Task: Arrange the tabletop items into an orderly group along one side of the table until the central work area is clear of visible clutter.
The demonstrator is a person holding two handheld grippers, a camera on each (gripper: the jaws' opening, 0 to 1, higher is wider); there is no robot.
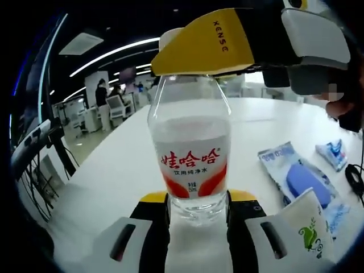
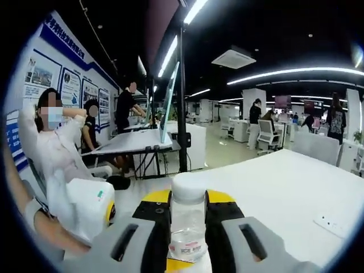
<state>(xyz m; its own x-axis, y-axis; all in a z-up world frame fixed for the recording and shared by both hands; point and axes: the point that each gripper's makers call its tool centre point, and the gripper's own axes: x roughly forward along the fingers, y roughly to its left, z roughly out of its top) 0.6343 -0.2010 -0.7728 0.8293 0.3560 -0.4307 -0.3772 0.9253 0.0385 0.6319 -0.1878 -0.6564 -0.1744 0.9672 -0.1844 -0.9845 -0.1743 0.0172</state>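
Both grippers clamp one water bottle (image 1: 190,153), left gripper (image 1: 197,210) at its base, right gripper (image 2: 188,227) at its neck, while packets (image 1: 301,179) remain scattered across the bench (image 1: 114,170), unsorted.

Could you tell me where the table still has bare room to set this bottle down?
The white table is bare to the left of and beyond the clear water bottle with red label. To its right it is crowded: the blue-and-white packet, green-printed white sachet and small blue wrapper.

Left claw (image 1: 198,219) black jaws with yellow tips, grey housings, right claw (image 2: 187,227) alike, "XENSE" lettering
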